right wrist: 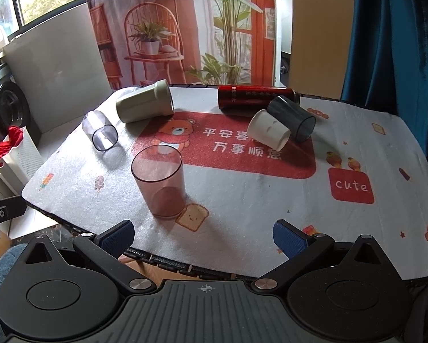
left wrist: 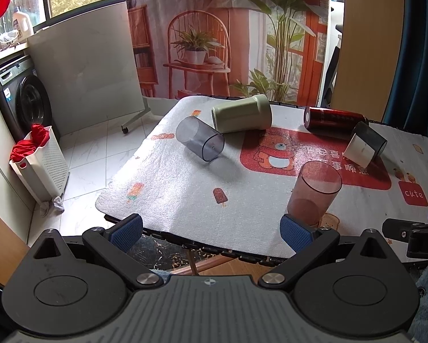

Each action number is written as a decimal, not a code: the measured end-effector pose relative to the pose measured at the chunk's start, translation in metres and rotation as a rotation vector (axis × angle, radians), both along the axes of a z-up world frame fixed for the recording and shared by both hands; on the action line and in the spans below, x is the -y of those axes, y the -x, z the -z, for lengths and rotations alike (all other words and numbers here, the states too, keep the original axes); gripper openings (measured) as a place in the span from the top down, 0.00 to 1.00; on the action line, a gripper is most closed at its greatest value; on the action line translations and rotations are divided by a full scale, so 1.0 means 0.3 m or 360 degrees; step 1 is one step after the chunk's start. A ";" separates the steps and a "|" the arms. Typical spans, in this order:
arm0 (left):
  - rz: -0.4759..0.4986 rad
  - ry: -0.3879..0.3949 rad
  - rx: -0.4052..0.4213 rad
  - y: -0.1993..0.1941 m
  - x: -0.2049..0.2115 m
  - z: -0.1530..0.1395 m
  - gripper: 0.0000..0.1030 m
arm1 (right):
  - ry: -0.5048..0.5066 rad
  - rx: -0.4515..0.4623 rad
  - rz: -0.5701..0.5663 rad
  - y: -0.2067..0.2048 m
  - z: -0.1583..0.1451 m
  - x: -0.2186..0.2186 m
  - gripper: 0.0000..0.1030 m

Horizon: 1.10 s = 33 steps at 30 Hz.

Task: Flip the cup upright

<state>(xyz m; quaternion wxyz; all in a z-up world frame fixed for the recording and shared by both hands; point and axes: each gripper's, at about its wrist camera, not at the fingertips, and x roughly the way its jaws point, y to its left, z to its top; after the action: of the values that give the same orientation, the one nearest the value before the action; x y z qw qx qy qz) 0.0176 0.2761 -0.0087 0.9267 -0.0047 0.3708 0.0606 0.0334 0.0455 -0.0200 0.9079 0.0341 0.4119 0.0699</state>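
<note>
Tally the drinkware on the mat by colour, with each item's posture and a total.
Pink cup: 1, upright
Clear cup: 1, on its side
Green cup: 1, on its side
White cup: 1, tipped
Dark grey cup: 1, tipped
Red bottle: 1, lying
Total: 6

The left gripper's right pad [left wrist: 295,233] is covering the pink cup's [left wrist: 314,190] foot. The white cup [right wrist: 269,129] is hiding part of the dark cup [right wrist: 292,117], which is masking the red can's [right wrist: 252,96] end. The can's lettering is showing too small to read.
</note>
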 end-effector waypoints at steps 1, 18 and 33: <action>-0.0002 0.0001 0.0000 -0.001 0.000 0.000 0.00 | 0.0000 0.0001 0.0002 0.001 -0.003 0.000 0.00; -0.0013 0.0009 0.0004 -0.001 -0.003 -0.001 0.00 | 0.0002 0.0003 0.0004 -0.001 -0.004 0.001 0.00; -0.0025 0.0012 0.0022 0.005 0.002 -0.004 0.00 | 0.0001 0.0014 0.0046 0.001 -0.005 0.020 0.00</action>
<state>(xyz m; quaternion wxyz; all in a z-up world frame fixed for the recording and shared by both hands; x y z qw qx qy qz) 0.0160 0.2757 -0.0076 0.9287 -0.0115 0.3646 0.0664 0.0332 0.0396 -0.0186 0.9106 0.0396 0.4074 0.0568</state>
